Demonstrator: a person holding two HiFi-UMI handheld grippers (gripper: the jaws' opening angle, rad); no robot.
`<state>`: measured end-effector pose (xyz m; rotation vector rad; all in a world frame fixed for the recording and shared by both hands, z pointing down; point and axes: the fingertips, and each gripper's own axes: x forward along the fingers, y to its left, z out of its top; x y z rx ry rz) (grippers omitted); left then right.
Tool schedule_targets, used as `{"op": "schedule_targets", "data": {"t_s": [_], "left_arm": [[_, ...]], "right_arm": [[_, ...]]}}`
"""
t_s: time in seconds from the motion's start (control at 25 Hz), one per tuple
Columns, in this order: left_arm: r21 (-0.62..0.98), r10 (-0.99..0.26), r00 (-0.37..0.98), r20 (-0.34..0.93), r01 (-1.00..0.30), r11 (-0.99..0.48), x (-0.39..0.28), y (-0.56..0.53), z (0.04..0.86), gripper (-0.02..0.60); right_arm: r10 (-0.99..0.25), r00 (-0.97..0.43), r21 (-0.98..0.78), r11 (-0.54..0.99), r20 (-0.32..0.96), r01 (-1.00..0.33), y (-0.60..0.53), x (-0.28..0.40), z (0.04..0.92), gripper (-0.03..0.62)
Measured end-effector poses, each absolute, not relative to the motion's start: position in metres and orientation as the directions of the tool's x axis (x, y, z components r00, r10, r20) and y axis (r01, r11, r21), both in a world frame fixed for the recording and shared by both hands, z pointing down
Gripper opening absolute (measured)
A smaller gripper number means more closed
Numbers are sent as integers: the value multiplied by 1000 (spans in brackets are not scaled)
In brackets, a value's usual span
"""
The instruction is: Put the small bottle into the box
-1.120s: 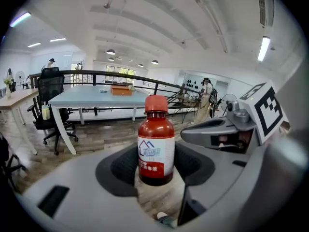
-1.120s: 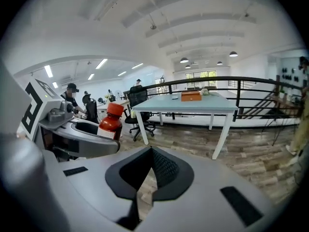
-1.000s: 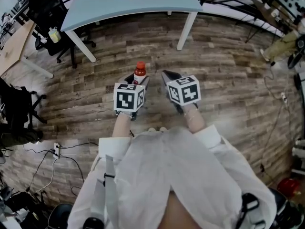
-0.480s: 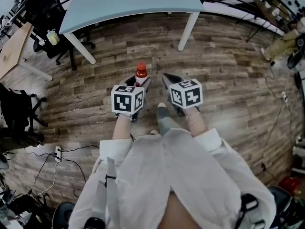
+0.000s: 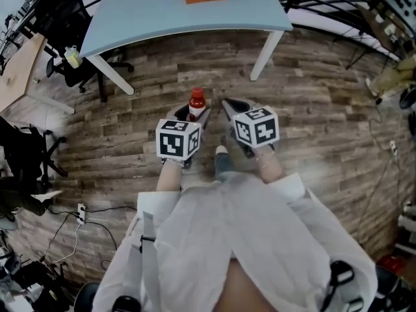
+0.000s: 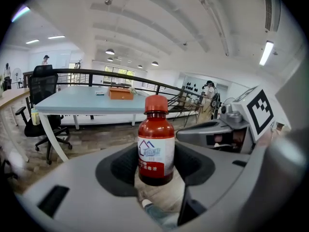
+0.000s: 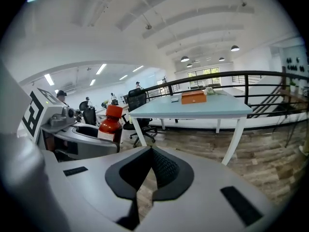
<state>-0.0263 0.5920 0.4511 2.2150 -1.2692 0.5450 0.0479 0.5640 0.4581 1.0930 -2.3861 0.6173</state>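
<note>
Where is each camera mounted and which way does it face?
Head view: on the person's head, facing steeply down at the floor; shows sleeves, left gripper, right gripper.
Left gripper view: on that gripper, facing along jaws shut on the bottle, toward the table.
Right gripper view: on that gripper, facing along shut, empty jaws toward the table.
All share the bottle, table and box.

Bright ceiling lighting, strong fisheye distortion, dark vignetted corners, soft edges
</note>
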Motion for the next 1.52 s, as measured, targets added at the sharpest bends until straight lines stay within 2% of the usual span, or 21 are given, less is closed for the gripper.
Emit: {"op": "schedule_targets", "data": {"t_s": [0.4, 1.08, 1.52], "left_arm": [[219, -707, 450, 546, -891, -398, -8, 484, 435, 218], [264, -675, 425, 603, -905, -333, -14, 426, 460, 218], [281, -671, 467, 576, -884, -374, -33, 312, 454, 218]], "right_arm": [[-541, -624, -207, 639, 564, -741, 466, 59, 457, 2], [-472, -634, -233, 658, 612, -716, 404, 51, 480, 2], [-504, -598, -201, 636, 623, -745, 295, 33, 481, 2]]}}
